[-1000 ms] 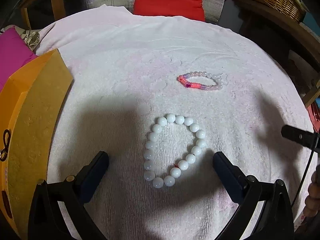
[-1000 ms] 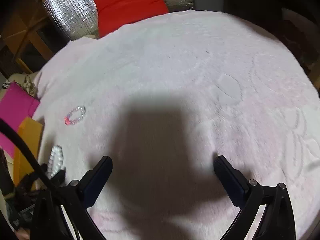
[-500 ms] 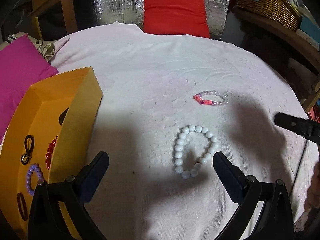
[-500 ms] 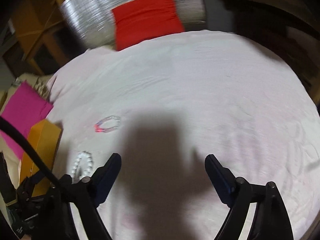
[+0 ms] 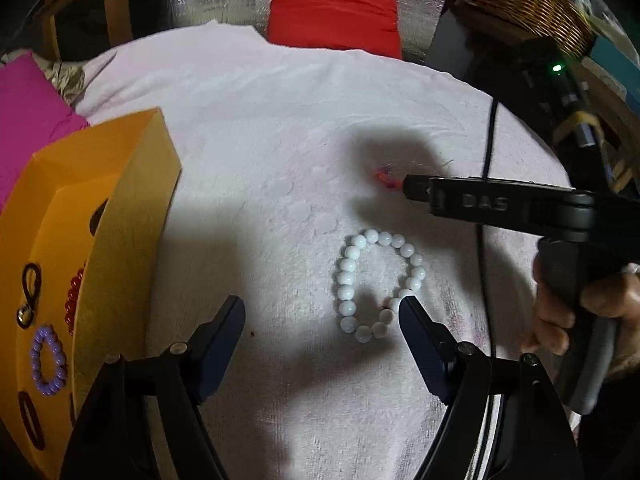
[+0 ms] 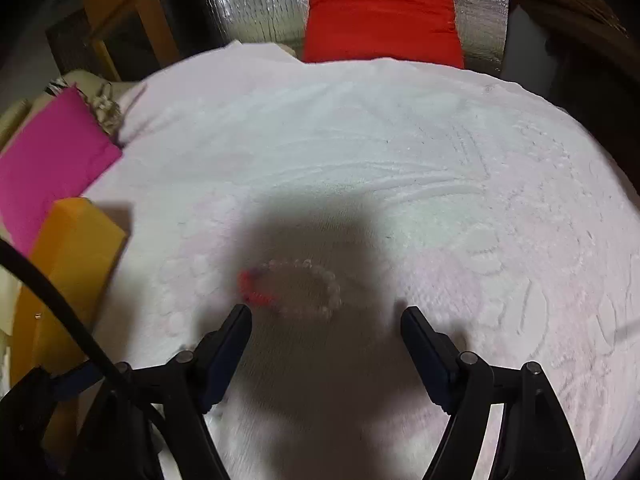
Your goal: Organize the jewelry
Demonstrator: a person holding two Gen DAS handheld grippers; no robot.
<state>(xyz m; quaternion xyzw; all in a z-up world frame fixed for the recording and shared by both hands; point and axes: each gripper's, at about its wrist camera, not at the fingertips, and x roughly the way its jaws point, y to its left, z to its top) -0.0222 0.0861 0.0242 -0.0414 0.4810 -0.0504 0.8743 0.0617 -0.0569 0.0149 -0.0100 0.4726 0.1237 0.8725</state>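
Left wrist view: the left claw (image 5: 322, 322) hangs above the white towel (image 5: 260, 128) with its jaws apart; they have just been closing in and grip nothing. The white bead bracelet (image 5: 378, 284) lies flat on the towel, its near right side just at the tip of the right-hand finger, so most of the loop sits beyond the jaws, not between them. The yellow jewelry box (image 5: 100, 216) stands open to the left of the white bead bracelet, with a purple bead bracelet (image 5: 49, 360) and a red bead string (image 5: 74, 294) already lying in it. Beyond the white bead bracelet the right claw (image 5: 416, 191) reaches in from the right, covering most of the pink-and-clear bracelet (image 5: 383, 178).

Right wrist view: the right claw (image 6: 326, 318) is also spread, its jaws likewise just closing, empty. The pink-and-clear bracelet (image 6: 292, 288) lies blurred on the towel just ahead of the tips, nearer the left finger.

In my judgement the step is the approach to pick up the two bracelets left outside the box. Next, each claw needs to advance and lower until one side of its loop lies between the pads, then close on it.
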